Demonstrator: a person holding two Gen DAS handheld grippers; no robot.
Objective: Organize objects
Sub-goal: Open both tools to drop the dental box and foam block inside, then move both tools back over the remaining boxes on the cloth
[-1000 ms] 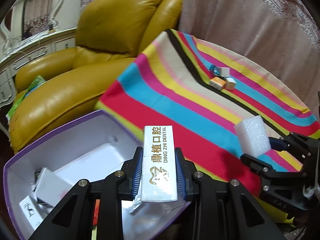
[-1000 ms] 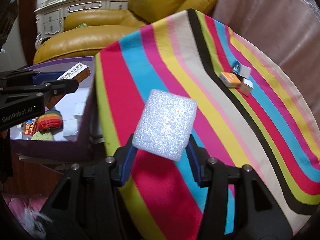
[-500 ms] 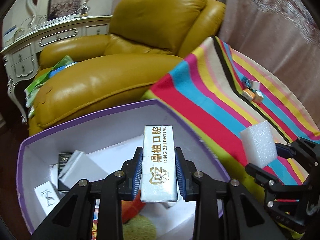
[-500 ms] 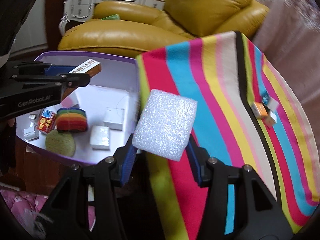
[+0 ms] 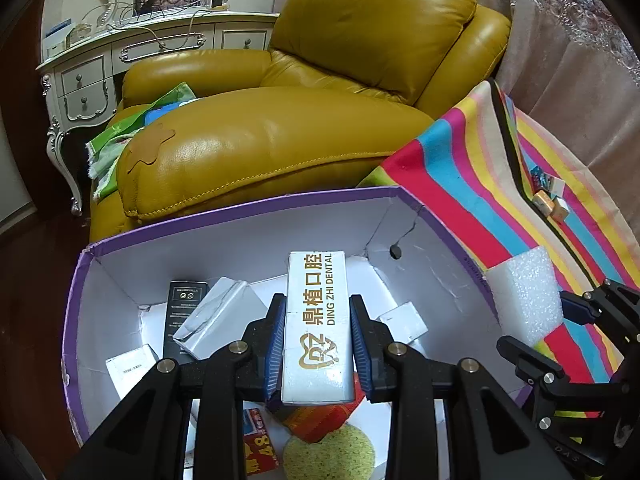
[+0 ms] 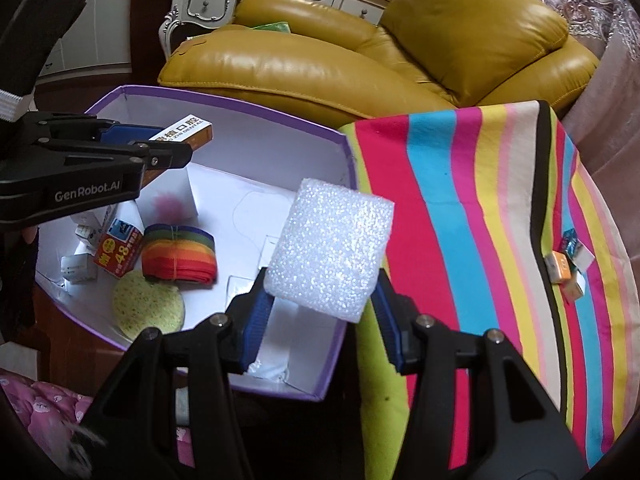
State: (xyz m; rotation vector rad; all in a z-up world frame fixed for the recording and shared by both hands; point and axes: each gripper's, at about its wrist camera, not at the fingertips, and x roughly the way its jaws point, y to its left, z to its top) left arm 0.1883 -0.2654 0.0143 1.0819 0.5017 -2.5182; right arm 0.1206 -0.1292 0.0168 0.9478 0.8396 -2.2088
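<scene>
Mustard leather armchair [image 5: 320,92] fills the top of both views, and below it sits the purple-rimmed box [image 5: 240,210], where the action is. Left gripper [image 5: 318,344] is clamped on the white dental carton [image 5: 318,312], dead centre of its frame, hanging over the box interior. Right gripper [image 6: 320,300] squeezes the white foam block [image 6: 330,248], at mid-frame over the box's right-hand wall. That's the risk: let the foam go there and it could catch the rim and tumble onto the striped cloth [image 6: 480,220] or the floor. It's light, so it may bounce. The carton could land on the silver packet [image 5: 212,320] and sit crooked. Small boxes [image 6: 568,268] wait at the right edge of the cloth. A white carved dresser [image 5: 100,64] stands upper left.
</scene>
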